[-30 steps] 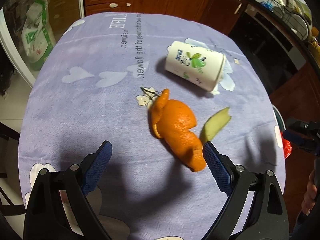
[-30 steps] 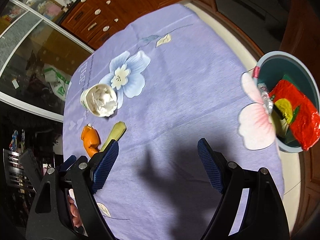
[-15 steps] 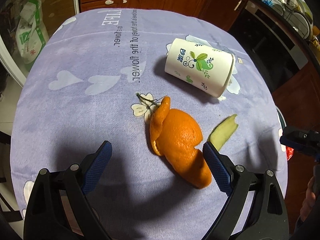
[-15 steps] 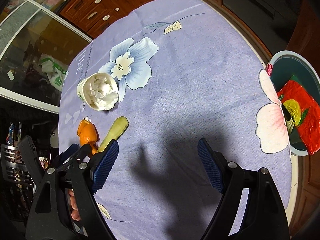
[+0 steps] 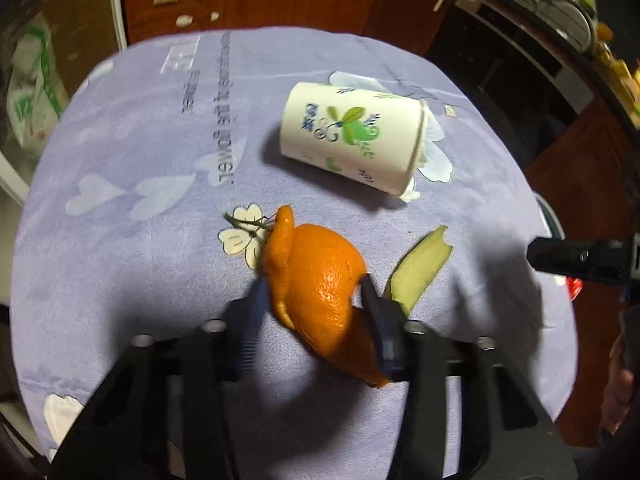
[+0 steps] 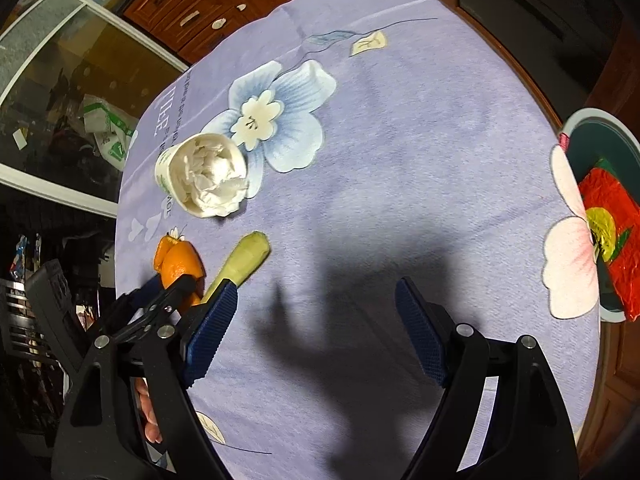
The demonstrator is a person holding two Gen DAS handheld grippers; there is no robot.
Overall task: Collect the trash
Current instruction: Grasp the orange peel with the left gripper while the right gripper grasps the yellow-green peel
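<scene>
The left tool (image 5: 312,292) has its two fingers pressed in on the orange peel (image 5: 320,284), one at each side of the curled shell, which looks like the right way to grip something that hollow and springy. The picture is smeared there, so I can't swear the peel has left the bench (image 5: 132,240).

Just beside it lies a pale green peel strip (image 5: 420,268), and further off a paper cup (image 5: 352,136) on its side, stuffed with crumpled tissue (image 6: 212,178).

The right tool (image 6: 316,336) hangs spread over bare cloth, holding nothing. Off the bench's edge sits a teal bin (image 6: 592,124) with a red wrapper (image 6: 612,232) already in it, presumably where the peel belongs.
</scene>
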